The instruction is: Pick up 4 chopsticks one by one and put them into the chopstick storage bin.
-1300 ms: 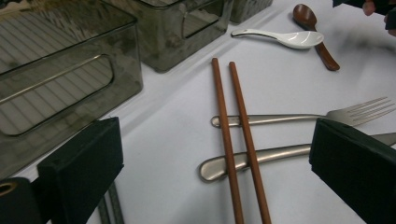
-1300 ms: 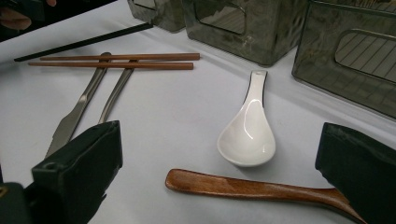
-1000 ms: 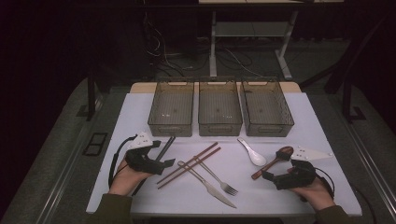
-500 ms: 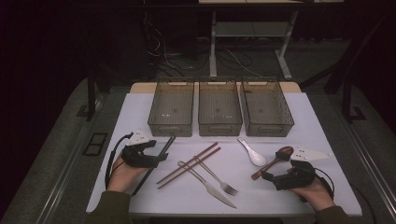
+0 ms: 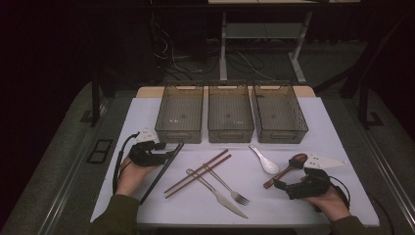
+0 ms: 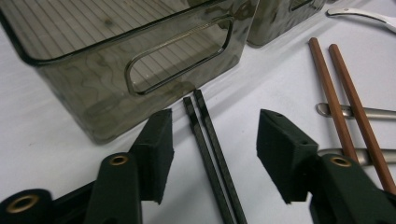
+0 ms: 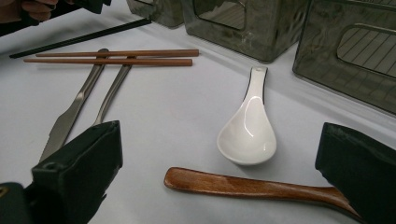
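**Two grippers spread wide over cutlery, three bins behind**

Nearest the table's (image 5: pixel 147 110) front edge, a person's hands hold two grippers. The right gripper (image 5: pixel 285 188), by the front right corner, has its jaws spread wide and grips nothing; in the right gripper view they stand to either side of the handle of one wooden spoon (image 7: pixel 261 187). The left gripper (image 5: pixel 169 152), toward the left edge, is also wide open; in the left gripper view one pair of black chopsticks (image 6: pixel 211 154) lies on the table between its jaws, untouched.

Mid-table near the front lie one knife (image 5: pixel 218 194) and one fork (image 5: pixel 226 185), side by side. One pair of brown chopsticks (image 5: pixel 198 173) lies across their handles. Right of these rests one white ceramic spoon (image 5: pixel 264 161), bowl up, just beside the wooden spoon's head.

Farther back stands a row of three smoky translucent bins: the left bin (image 5: pixel 180 115), middle bin (image 5: pixel 230 114) and right bin (image 5: pixel 280 114). The black chopsticks' tips lie close by the left bin's front wall.
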### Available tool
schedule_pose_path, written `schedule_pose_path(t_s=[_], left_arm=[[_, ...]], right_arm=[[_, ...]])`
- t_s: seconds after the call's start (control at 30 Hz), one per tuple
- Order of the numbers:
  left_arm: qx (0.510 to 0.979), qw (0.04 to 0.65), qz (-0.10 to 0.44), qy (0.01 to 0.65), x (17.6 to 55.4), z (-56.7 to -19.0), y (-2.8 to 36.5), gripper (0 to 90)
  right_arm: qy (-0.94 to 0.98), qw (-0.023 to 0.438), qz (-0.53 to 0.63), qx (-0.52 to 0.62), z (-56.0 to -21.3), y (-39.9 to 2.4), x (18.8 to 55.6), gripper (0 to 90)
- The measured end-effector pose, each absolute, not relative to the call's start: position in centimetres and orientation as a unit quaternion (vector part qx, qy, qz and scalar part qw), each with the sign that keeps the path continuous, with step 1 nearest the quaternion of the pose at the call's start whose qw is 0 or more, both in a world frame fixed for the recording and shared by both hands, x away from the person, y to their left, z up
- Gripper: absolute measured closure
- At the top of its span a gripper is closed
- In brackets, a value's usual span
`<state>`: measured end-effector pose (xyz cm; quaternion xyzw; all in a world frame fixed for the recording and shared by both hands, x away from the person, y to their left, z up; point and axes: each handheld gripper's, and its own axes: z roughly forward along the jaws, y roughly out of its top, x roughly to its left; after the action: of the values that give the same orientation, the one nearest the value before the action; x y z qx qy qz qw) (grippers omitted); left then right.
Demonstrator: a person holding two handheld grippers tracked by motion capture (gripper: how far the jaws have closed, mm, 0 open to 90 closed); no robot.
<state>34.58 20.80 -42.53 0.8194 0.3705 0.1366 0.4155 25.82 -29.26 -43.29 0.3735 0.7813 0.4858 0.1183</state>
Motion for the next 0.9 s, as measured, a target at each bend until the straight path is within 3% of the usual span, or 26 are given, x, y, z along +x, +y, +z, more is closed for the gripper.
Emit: schedule_pose_path(t_s=[0.9], left_arm=[[0.842,0.351,0.13,0.389,37.9,-44.0,17.6,64.2]], right_arm=[[0.782,0.118,0.482,0.378,-43.4,-29.2,25.9,0.5]])
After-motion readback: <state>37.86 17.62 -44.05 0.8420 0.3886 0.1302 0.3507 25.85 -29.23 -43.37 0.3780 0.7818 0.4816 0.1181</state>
